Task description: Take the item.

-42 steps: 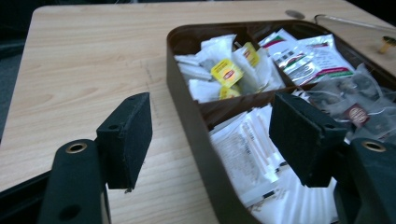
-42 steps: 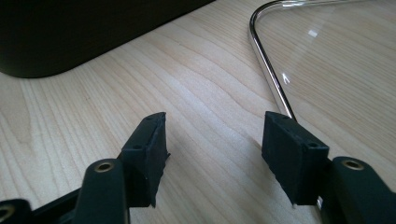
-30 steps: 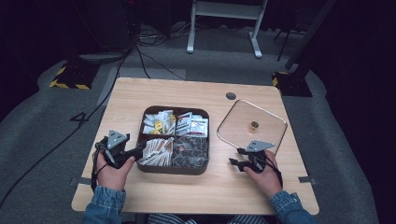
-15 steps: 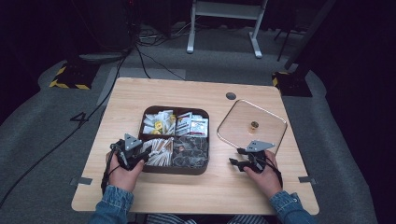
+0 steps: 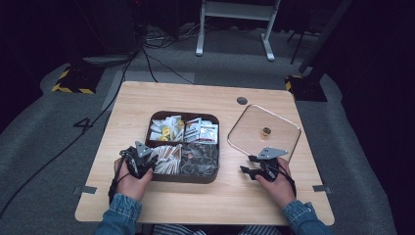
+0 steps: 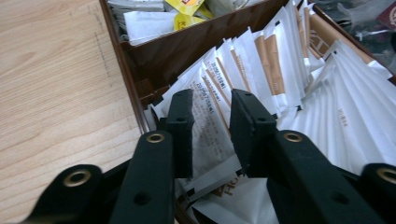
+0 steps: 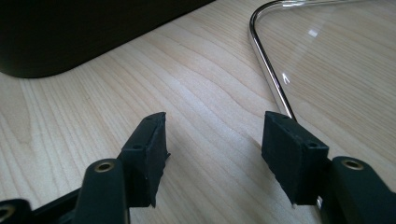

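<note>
Holding four compartments, one box [image 5: 155, 117] sits mid-table [image 5: 147, 98]; one glass lid [image 5: 249, 117] lies right. Left gripper [image 6: 211, 108], narrowly parted, straddles sachets [image 6: 280, 60] at the box's near-left corner. Right gripper [image 7: 212, 140] gapes wide, empty, over bare wood between box and lid edge.

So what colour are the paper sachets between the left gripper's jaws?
White paper sachets with dark print, some tan-striped; the left gripper view shows them best.

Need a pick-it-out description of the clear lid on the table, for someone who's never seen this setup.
Start at the brown compartment box in the middle of the wooden table. The lid lies flat on the table just right of it, beyond the right gripper. It is the only see-through thing there: a rounded square with a thin metal rim and a small gold knob at its centre.
</note>
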{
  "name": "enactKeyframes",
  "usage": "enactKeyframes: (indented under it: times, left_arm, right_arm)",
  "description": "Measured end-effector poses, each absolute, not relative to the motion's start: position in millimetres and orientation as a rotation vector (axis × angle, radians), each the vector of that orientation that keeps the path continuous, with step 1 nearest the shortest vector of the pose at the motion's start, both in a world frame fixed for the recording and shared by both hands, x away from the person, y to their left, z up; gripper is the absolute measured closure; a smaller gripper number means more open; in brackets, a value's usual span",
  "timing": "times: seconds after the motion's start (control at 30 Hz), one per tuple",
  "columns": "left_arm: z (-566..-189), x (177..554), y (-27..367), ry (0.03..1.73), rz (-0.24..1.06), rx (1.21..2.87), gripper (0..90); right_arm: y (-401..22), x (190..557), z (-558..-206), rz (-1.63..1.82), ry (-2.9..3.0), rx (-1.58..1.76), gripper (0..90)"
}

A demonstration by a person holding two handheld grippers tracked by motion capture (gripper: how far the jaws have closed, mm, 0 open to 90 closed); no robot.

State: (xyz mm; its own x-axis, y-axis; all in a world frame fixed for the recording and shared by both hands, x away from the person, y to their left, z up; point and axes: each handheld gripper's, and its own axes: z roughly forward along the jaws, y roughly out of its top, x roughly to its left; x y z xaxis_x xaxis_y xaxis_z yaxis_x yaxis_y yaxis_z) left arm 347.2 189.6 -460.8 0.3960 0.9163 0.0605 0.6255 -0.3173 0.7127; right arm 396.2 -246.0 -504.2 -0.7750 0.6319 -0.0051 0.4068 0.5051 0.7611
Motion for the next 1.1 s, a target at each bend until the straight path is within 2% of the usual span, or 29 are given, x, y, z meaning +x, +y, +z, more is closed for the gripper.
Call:
enactKeyframes:
  times: [0.23, 0.37, 0.43, 0.5, 0.83, 1.1]
  left_arm:
    - [-459.6, 346.0, 189.3, 1.306, 0.667, 2.069, 69.8]
    - [-460.3, 345.3, 186.7, 1.285, 0.714, 2.106, 73.7]
    - [-459.2, 345.4, 185.6, 1.280, 0.733, 2.129, 80.7]
    - [-460.2, 346.8, 184.5, 1.284, 0.770, 2.165, 83.3]
    - [-464.3, 351.1, 187.2, 1.307, 0.716, 2.161, 85.4]
    - [-454.2, 347.7, 198.4, 1.310, 0.661, 2.045, 88.1]
  right_arm:
    - [-246.0, 396.2, -504.2, 1.137, 2.468, 0.875, 40.6]
    - [-246.0, 396.3, -504.2, 1.137, 2.469, 0.875, 40.6]
    - [-246.0, 396.3, -504.2, 1.138, 2.469, 0.875, 40.7]
    - [-246.0, 396.3, -504.2, 1.139, 2.471, 0.874, 40.7]
    - [-245.6, 395.9, -504.3, 1.144, 2.479, 0.858, 40.7]
    - [-245.6, 395.8, -504.3, 1.144, 2.480, 0.859, 40.7]
